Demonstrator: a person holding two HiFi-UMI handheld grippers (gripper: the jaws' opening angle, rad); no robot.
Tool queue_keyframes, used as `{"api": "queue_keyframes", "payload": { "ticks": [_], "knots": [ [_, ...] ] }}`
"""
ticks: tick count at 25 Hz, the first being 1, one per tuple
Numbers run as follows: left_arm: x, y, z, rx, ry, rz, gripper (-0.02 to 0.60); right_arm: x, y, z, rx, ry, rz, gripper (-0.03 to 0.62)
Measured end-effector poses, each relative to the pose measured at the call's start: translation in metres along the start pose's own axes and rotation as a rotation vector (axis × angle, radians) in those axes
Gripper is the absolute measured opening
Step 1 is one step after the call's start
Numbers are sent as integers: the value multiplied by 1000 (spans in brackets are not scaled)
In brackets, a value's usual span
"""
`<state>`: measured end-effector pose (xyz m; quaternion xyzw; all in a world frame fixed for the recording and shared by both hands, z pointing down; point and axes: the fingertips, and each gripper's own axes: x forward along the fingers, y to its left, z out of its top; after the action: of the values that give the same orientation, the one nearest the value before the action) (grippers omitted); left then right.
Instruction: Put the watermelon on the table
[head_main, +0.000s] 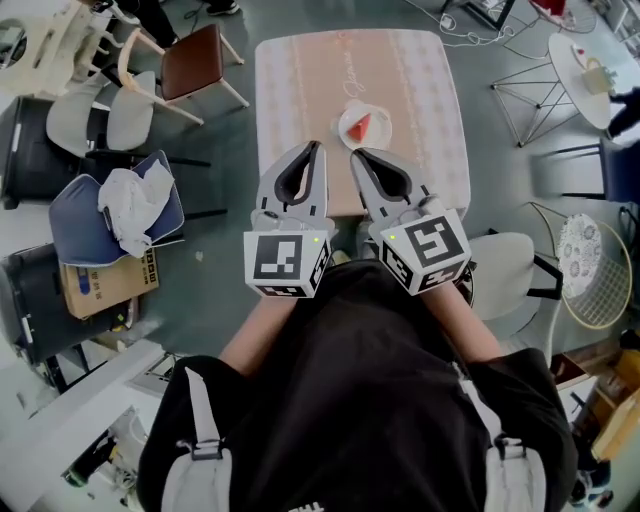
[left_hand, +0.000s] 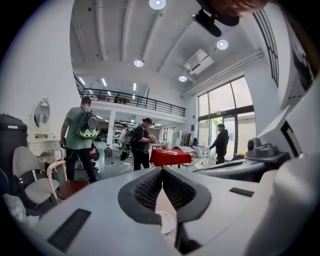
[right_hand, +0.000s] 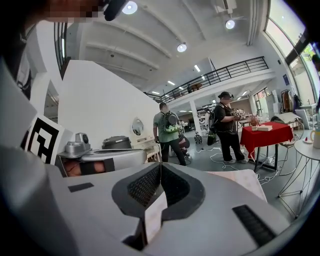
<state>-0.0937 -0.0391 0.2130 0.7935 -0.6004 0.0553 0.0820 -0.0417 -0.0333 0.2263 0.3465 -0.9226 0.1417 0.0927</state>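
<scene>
A red wedge of watermelon (head_main: 364, 124) lies on a small white plate (head_main: 347, 130) on the table with the pale pink cloth (head_main: 300, 80). Both grippers are held side by side over the table's near edge, just short of the plate. My left gripper (head_main: 318, 146) is shut with nothing between its jaws; in its own view the tips (left_hand: 161, 170) meet, and a piece of the plate (left_hand: 164, 220) shows below them. My right gripper (head_main: 353, 153) is shut and empty too, its tips (right_hand: 161, 165) meeting over the table (right_hand: 242, 181).
A brown chair (head_main: 191, 60) and pale chairs stand left of the table, with a blue seat bearing a white cloth (head_main: 128, 205) and a cardboard box (head_main: 103, 285). A white chair (head_main: 507, 262) and a round side table (head_main: 585, 75) stand at the right. Several people stand near a red-covered table (left_hand: 170, 156).
</scene>
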Motion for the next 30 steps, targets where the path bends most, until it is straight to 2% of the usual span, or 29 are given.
{"api": "queue_keyframes", "payload": {
  "ticks": [8, 13, 19, 30],
  "knots": [
    [-45, -17, -6, -25, -39, -18, 12, -26, 33, -18, 10, -13, -30, 18],
    [-70, -32, -21, -37, -24, -38, 11, -51, 49, -35, 16, 3, -43, 18],
    [-91, -47, -27, -27, -27, -58, 11, -76, 51, -46, 34, 1, -86, 18],
    [-104, -63, -25, -19, -29, -43, 11, -92, 59, -46, 11, -6, -79, 18]
  ]
}}
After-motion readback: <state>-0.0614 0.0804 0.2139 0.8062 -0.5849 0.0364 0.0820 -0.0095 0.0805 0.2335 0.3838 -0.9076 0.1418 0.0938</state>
